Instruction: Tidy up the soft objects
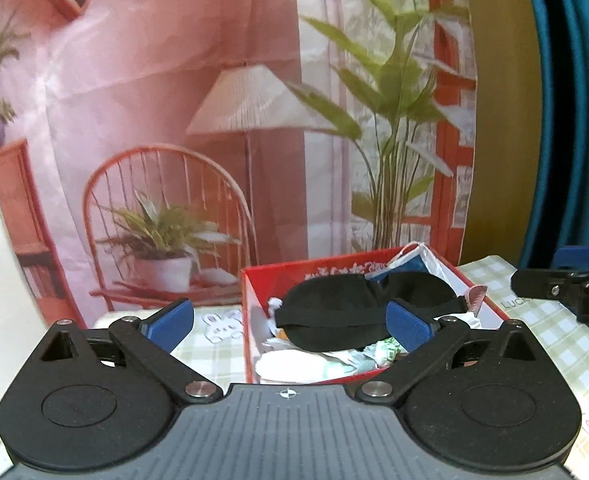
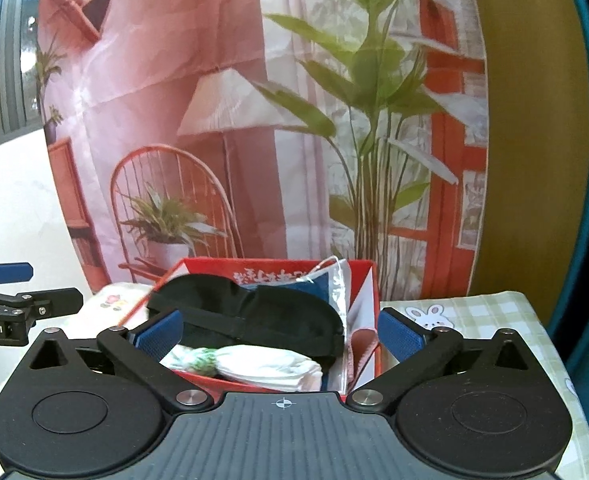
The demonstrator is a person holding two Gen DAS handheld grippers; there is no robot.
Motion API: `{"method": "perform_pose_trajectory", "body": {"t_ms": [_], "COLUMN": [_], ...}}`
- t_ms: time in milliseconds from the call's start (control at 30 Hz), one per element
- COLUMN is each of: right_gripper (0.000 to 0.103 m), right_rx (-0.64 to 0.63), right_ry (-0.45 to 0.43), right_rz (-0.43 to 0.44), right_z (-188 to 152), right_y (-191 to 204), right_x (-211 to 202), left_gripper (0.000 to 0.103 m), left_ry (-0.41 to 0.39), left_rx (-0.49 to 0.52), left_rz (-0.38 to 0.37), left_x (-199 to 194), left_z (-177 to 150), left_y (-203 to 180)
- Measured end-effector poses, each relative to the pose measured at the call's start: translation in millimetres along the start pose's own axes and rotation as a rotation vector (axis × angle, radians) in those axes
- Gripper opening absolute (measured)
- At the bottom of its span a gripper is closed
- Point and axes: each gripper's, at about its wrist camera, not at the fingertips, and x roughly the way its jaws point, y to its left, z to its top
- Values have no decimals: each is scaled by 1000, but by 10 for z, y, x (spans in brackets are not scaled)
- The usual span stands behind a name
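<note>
From my left gripper (image 1: 290, 324) I look along both blue pads, and its jaws are spread wide with nothing pinched between them. Ahead of it sits the red box (image 1: 250, 320) on the counter (image 1: 542, 344), which is covered in a green-and-white checked cloth printed with little rabbits. The black eye mask (image 1: 346, 312) lies across the top of the pile inside the box, draped from one side toward the other. Under it I can make out folded white cloths (image 1: 290, 364), some with a green print, and behind it a dark blue pouch (image 1: 410, 262) leaning on the far wall of the box.

My right gripper (image 2: 280, 332) shows the same thing from the other side: jaws spread wide, holding nothing, the pads standing either side of the box's near end without touching it. From here the mask (image 2: 254, 316) rests on a white rolled bundle (image 2: 262, 364), and clear plastic wrap (image 2: 340, 280) sticks up beside the blue pouch.

Each gripper sees the other at the frame edge, well apart from the box. Behind everything hangs a printed backdrop (image 1: 214, 120) of a pink room with a lamp, a chair and plants, and a teal curtain (image 1: 566, 100) runs down the right edge
</note>
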Motion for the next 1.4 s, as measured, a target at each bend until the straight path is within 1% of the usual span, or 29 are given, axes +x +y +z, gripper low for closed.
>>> {"method": "perform_pose_trajectory", "body": {"t_ms": [100, 167, 300, 367, 433, 500, 633, 700, 833, 900, 1133, 1400], "right_gripper": [103, 103, 103, 103, 103, 103, 103, 103, 103, 103, 103, 103], "right_rx": [9, 15, 24, 25, 22, 17, 22, 29, 24, 19, 9, 13], "right_ry": [-22, -31, -48, -64, -76, -86, -104, -115, -127, -128, -121, -113], "right_rz": [-3, 2, 1, -3, -9, -15, -30, -36, -40, -43, -39, -49], "right_z": [30, 46, 80, 96, 111, 120, 120, 105, 40, 12, -103, -168], "right_y": [65, 109, 187, 223, 254, 286, 329, 351, 413, 447, 545, 541], "right_x": [-205, -345, -600, -728, -866, -983, -1215, -1325, -1515, -1573, -1734, -1810], "left_gripper": [103, 103, 103, 103, 103, 103, 103, 103, 103, 103, 103, 103], "left_ry": [-9, -12, -49, -57, -74, -97, -130, -147, -160, -161, -170, -162], "left_rx": [-10, -32, -59, -54, -33, -20, -41, -42, -23, -23, -21, -32], "left_rz": [39, 43, 48, 78, 131, 157, 129, 133, 165, 158, 159, 163], "left_x": [-176, -294, -559, -679, -821, -951, -1259, -1416, -1651, -1739, -1913, -1937], "left_z": [33, 56, 110, 134, 156, 166, 175, 156, 97, 67, -24, -48], "left_y": [-13, 2, 28, 6, -33, -31, 4, -3, -99, -142, -238, -237]}}
